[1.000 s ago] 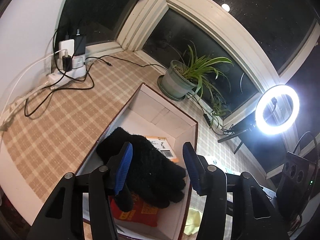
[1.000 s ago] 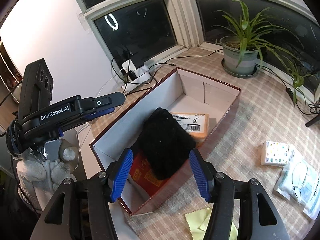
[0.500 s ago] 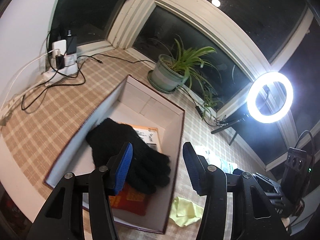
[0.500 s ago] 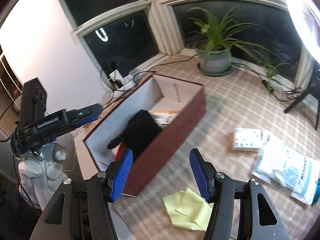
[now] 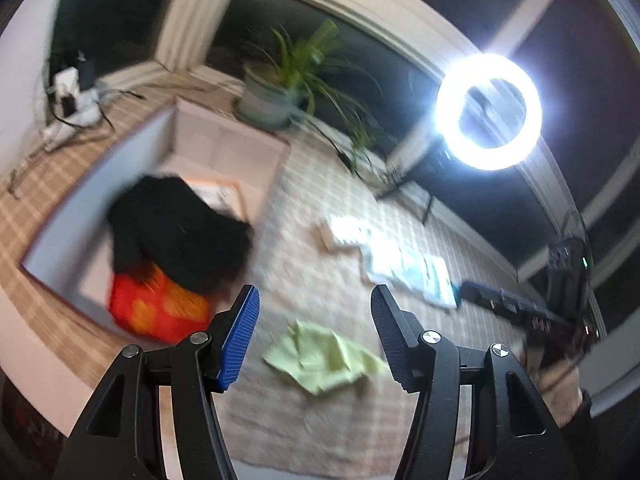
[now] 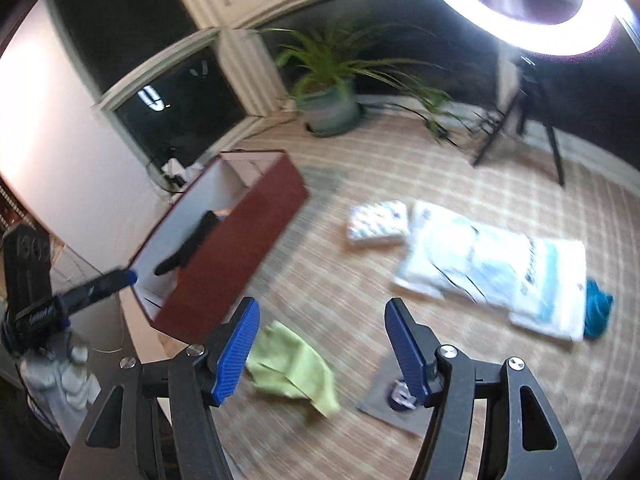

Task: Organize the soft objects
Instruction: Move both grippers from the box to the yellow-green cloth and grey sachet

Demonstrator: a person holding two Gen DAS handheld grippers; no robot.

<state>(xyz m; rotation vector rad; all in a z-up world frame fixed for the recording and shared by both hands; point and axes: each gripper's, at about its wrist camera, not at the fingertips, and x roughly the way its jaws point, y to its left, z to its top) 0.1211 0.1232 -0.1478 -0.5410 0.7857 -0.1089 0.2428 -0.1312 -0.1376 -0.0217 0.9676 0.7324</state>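
Both tools spread, empty: left tool (image 5: 314,328), right tool (image 6: 320,340). Yellow cloth (image 5: 324,356) flat on tabletop (image 5: 340,420). Risk: pinch snags tabletop covering, cloth slips free.

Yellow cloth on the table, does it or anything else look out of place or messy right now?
Yes. The yellow cloth lies crumpled on the table outside the box, unlike the black glove already inside. A teal cloth is also loose, partly tucked beside the white plastic packet. Both grippers are open and empty.
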